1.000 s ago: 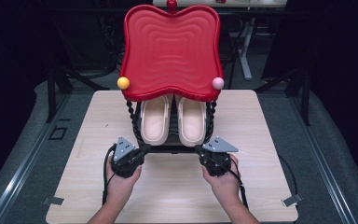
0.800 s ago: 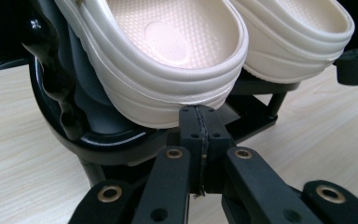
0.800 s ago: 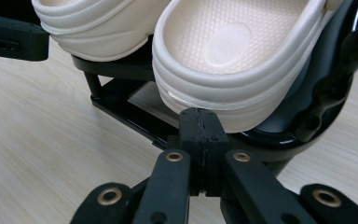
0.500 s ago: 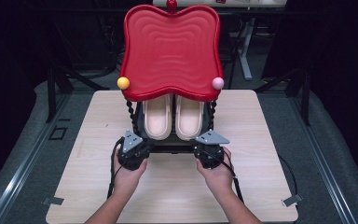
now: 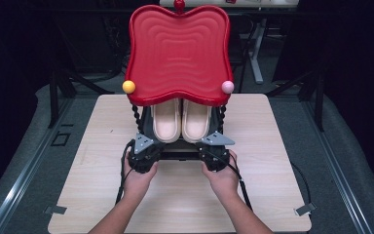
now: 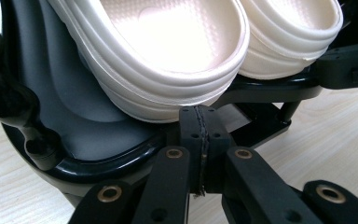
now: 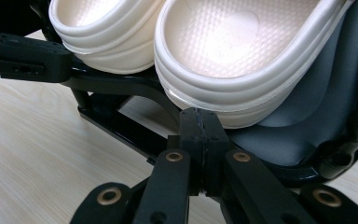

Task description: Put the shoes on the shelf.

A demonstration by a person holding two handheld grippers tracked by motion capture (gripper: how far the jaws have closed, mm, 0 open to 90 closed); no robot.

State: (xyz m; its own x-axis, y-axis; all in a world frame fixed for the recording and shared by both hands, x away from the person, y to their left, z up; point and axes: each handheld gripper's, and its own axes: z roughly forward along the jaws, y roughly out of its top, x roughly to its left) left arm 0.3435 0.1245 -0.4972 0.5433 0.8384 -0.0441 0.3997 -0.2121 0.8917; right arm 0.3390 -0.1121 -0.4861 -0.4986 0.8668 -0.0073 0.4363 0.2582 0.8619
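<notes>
A pair of cream slippers lies side by side on the lower shelf of a black rack (image 6: 98, 161), heels toward me: the left slipper (image 5: 166, 119) and the right slipper (image 5: 196, 119). A red wavy-edged top (image 5: 177, 53) covers their front halves. My left gripper (image 5: 143, 151) is shut, with its tips (image 6: 199, 122) against the shelf's front rim just under the left slipper's heel (image 6: 168, 70). My right gripper (image 5: 213, 152) is shut too, and its tips (image 7: 200, 123) sit under the right slipper's heel (image 7: 233, 65). Nothing shows between either pair of jaws.
The rack stands on a light wooden table (image 5: 272, 146). A yellow ball (image 5: 128, 86) and a pink ball (image 5: 227, 87) mark the red top's front corners, above twisted black posts. Cables trail from both grippers toward the table's near edge. The surroundings are dark floor and table legs.
Both grippers have moved forward, away from the person, from the open table to the rack's front rim beneath the slippers. The rack and slippers have not moved.
</notes>
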